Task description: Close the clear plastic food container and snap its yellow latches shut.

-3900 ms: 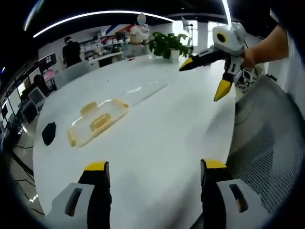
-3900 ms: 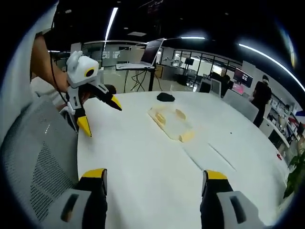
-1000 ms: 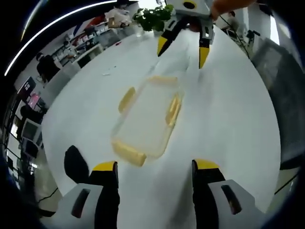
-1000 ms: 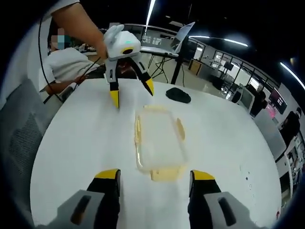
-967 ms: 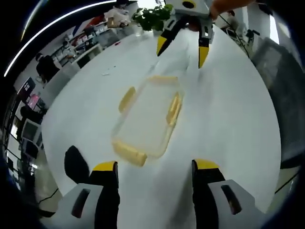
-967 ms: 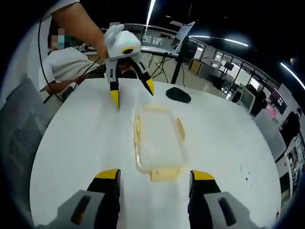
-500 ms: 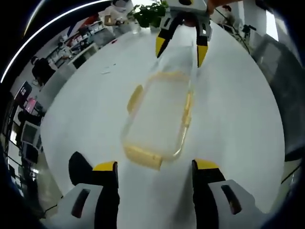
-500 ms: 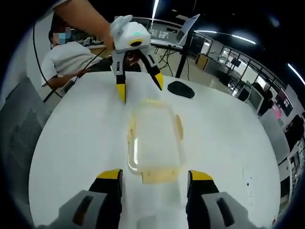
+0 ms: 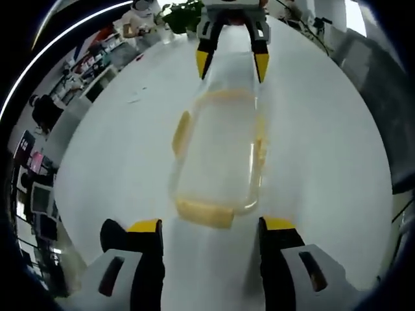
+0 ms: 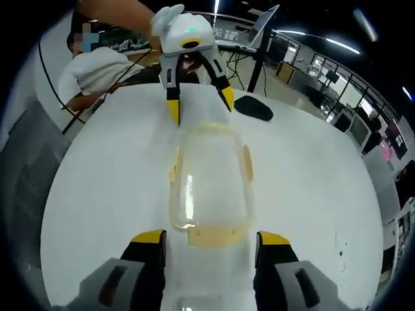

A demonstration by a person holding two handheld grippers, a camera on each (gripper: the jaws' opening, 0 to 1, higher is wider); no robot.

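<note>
The left gripper (image 9: 207, 227) and right gripper (image 10: 206, 243), both with jaws wide apart and holding nothing, face each other across a clear rectangular plastic food container (image 9: 217, 152) with yellow latches, lying at frame centre on a round white table (image 9: 324, 168). The lid appears seated; latching seems next, calling for each gripper to press an end latch (image 9: 205, 212) down.

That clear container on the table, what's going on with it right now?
A person holds a two-jaw gripper in each hand, one at each short end of the clear plastic food container on the white table. The left gripper and the right gripper are both open, jaws straddling the yellow end latches, not yet pressing them. A black object lies near the far end.
</note>
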